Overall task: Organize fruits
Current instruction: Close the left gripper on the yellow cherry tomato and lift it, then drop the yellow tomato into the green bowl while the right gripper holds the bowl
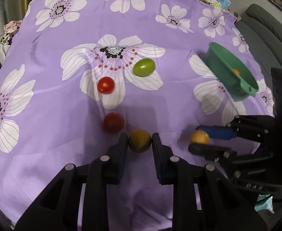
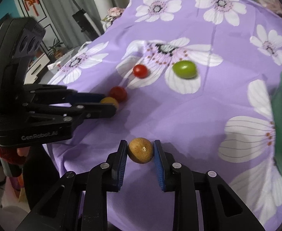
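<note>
Clamping one small brownish fruit each, the left gripper [image 1: 140, 142] and right gripper [image 2: 140, 150] hold theirs just above the surface [image 1: 54, 105], while three fruits remain outside the green bowl [image 1: 231, 73], which holds one.

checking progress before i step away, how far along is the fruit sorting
Done: one small orange fruit sits in the green bowl. In hand: the left gripper is shut on an olive-brown fruit, the right gripper on a tan fruit. Left on the cloth: two red tomatoes and a green fruit.
</note>
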### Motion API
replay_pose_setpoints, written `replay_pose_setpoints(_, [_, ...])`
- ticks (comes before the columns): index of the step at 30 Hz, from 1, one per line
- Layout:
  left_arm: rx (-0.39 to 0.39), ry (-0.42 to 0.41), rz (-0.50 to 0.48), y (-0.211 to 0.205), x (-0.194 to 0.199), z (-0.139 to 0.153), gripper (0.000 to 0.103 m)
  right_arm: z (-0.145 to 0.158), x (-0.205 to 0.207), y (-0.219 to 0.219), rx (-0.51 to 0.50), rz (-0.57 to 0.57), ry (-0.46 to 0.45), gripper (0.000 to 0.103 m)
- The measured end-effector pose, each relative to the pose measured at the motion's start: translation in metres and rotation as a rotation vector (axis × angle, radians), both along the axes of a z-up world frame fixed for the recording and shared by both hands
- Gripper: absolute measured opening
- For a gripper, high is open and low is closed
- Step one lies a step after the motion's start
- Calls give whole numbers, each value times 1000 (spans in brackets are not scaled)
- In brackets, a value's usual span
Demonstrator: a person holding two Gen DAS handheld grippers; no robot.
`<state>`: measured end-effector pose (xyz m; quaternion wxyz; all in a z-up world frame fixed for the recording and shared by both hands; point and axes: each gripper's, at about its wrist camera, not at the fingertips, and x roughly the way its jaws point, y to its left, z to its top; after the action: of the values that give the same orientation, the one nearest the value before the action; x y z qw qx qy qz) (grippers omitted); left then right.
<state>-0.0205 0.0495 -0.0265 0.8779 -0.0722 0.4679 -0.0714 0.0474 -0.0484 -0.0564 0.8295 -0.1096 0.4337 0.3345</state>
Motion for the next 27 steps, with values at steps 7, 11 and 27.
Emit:
replay_pose_setpoints(7, [-11, 6, -22, -14, -6, 3, 25, 20, -4, -31, 43, -71, -52, 29])
replay_pose_setpoints(11, [-28, 9, -33, -24, -6, 7, 25, 28, -5, -49, 63, -109, -80, 29])
replay_pose_setpoints(27, [-35, -42, -101, -74, 15, 34, 25, 42, -3, -105, 160, -226, -147, 29])
